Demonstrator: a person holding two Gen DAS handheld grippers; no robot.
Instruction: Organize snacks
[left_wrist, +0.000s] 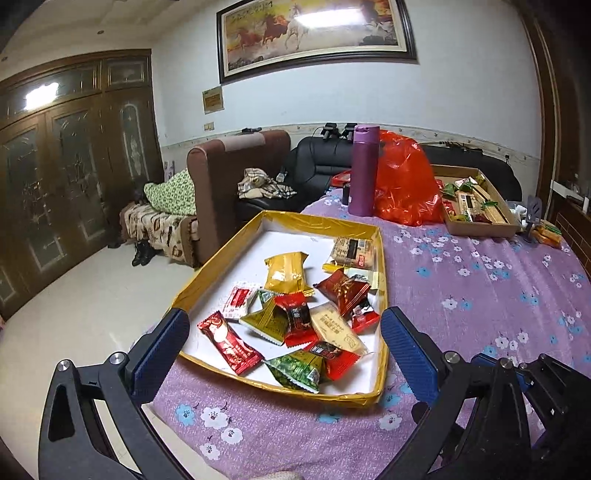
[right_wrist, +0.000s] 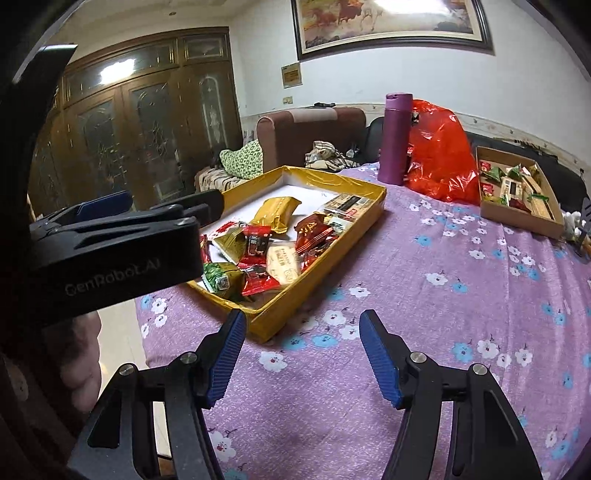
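From the left wrist view, the left claw is hanging spread wide and empty over the near end of the gold tray, which is sitting at the bench's near-left corner on the purple floral cloth. Small wrapped snacks are lying heaped inside; the long red packet nearest the left finger looks light, crinkly and slippery, so a pinch across its narrow middle seems best. From the right wrist view, the right claw is hovering partly spread over bare cloth just beside the tray's near corner, gripping nothing. The green packet is resting at the tray's near edge, soft and easily crushed. A cardboard box of sorted snacks is waiting at the far-right edge.
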